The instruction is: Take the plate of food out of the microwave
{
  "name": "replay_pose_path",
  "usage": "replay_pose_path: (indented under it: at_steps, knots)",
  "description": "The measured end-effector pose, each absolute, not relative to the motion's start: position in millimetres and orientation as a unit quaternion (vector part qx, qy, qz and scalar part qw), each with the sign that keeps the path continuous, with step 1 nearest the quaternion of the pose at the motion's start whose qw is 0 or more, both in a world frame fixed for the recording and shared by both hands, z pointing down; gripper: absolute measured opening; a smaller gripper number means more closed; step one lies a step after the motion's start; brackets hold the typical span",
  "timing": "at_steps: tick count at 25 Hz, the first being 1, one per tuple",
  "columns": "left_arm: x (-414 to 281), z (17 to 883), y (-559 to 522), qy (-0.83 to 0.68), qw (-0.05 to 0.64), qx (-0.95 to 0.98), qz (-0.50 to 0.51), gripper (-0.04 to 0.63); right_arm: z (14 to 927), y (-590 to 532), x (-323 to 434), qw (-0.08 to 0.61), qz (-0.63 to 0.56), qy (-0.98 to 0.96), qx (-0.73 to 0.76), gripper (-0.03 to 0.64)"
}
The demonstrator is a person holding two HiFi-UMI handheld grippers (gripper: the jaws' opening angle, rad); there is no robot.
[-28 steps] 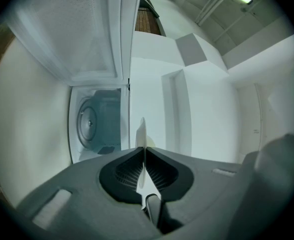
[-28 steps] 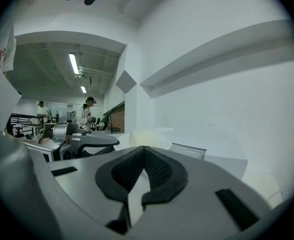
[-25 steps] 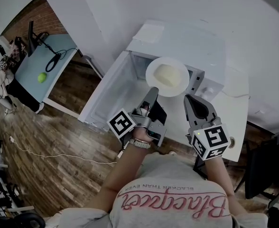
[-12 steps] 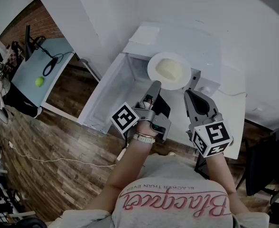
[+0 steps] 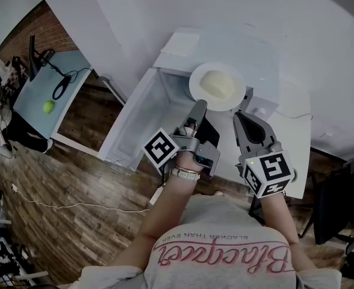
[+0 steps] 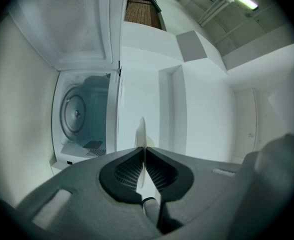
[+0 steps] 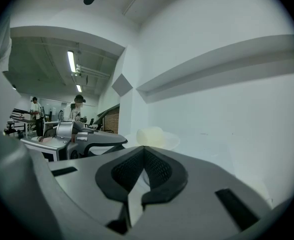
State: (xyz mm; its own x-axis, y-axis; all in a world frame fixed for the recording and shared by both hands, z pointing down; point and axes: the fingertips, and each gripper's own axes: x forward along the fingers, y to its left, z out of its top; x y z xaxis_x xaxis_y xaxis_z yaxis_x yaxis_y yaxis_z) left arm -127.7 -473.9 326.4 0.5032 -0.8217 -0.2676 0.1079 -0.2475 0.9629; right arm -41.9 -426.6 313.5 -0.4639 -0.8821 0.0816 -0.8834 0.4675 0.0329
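White plate (image 5: 195, 84) up in the middle of the head view, and we have it pinched by its near rim in the left hand-held gripper (image 5: 199, 105). The jaws are clamped narrow on that edge, and in the left gripper view the plate shows as a thin vertical sliver between the pads. A pale mound of food (image 5: 218, 84) sits on the plate. The left forearm reaches up the frame from the bottom centre, marker cube turned to the lower left.

Plate and food hang in front of the open microwave (image 5: 237, 50), outside its cavity. The door (image 5: 135, 116) is swung out to the left, and at the left of the left gripper view we see the round turntable (image 6: 74, 114) bare inside.

Just right of centre, the right hand-held gripper (image 7: 144, 150) hovers near the plate, apart from it. Its jaws are pressed together with nothing between them.

The microwave stands on a white worktop (image 5: 297, 134) against a white wall. Wooden floor (image 5: 62, 179) fills the lower left, and a brick wall (image 5: 44, 26) shows at upper left. Beside it, a second, pale blue worktop (image 5: 41, 89) carries a green ball (image 5: 48, 106) and a black cable. At the left of the right gripper view, two people (image 7: 78, 109) stand far back under strip lights (image 7: 71, 61).
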Motion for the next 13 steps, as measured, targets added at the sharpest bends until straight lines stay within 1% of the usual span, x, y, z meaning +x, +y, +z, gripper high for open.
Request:
replay_pose_path:
  at_steps: [13]
  knots:
    - [-127.1, 326.3, -474.5, -0.262, 0.551, 0.671, -0.422, 0.014, 314.7, -428.1, -39.2, 0.043, 0.005, -0.854, 0.519, 0.011]
